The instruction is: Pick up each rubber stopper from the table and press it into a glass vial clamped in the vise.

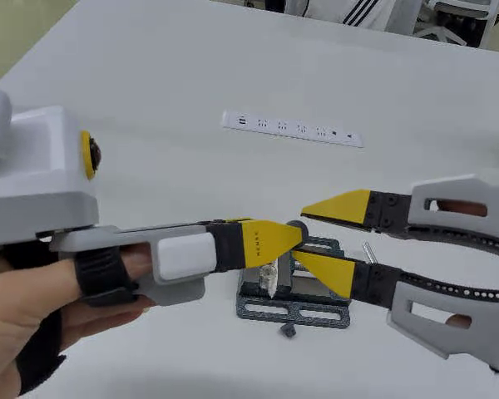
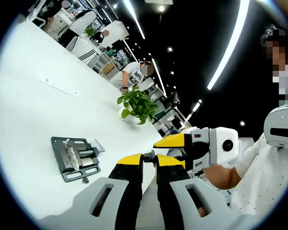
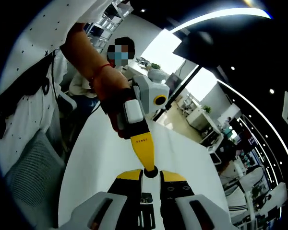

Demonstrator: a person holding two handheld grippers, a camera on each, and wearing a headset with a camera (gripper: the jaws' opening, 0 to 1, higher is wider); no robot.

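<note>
Left gripper (image 2: 150, 160), nearest headset, is pinching dark stopper (image 1: 297, 225) at yellow tips, jaws narrow, hand (image 1: 33, 307) wrapping handle. Right gripper (image 3: 150, 176) is facing it from opposite side, jaws gaping above and below stopper; contact unclear. Stopper is hanging in air just above vise (image 1: 316, 309). Glass vial (image 1: 269, 279) is standing clamped in vise. Small dark piece (image 1: 288, 330) is lying just in front. Power strip (image 1: 291, 129) is lying well beyond on white table (image 1: 150, 100).

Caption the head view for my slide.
Left gripper holds a rubber stopper between the right gripper's open jaws, near the vise clamping a glass vial.
</note>
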